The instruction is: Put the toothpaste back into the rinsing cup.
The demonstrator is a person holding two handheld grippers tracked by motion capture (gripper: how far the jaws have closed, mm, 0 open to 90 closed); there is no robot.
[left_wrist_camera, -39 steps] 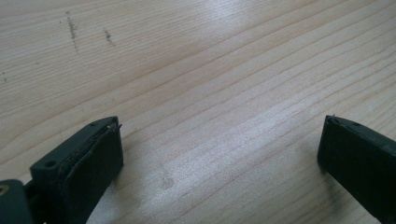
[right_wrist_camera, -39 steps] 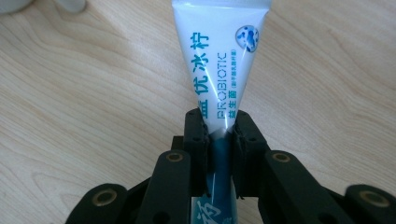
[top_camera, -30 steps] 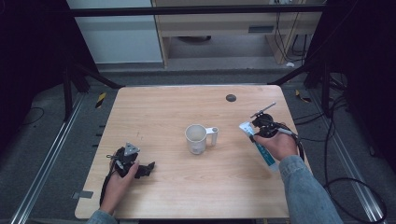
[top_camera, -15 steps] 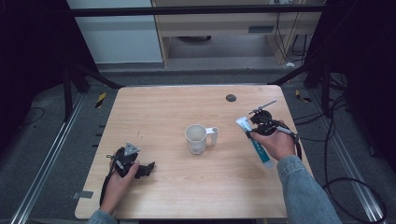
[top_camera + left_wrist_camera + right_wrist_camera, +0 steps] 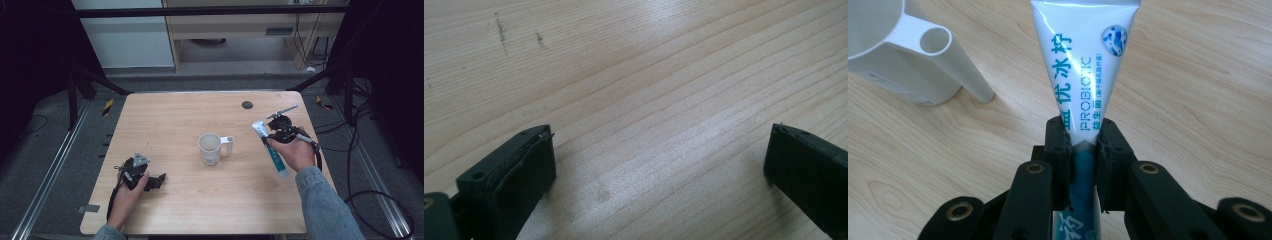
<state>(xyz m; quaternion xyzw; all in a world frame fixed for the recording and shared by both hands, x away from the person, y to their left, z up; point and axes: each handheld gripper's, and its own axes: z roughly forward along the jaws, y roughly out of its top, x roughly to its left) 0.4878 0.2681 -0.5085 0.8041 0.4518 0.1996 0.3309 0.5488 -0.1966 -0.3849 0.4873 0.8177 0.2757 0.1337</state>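
A pale wooden table (image 5: 190, 120) with fine straight grain and a small dark round spot (image 5: 247, 104) near its far edge. On it a plain white cup (image 5: 210, 148) with a white handle. A toothpaste tube (image 5: 1083, 75), white fading to teal with teal lettering and a blue-speckled oval, sits between black jaws; the sleeve (image 5: 325, 205) is faded blue denim.

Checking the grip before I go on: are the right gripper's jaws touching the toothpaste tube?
Touching. The right gripper view shows the right gripper with both pads pressed on the toothpaste tube, no gap.
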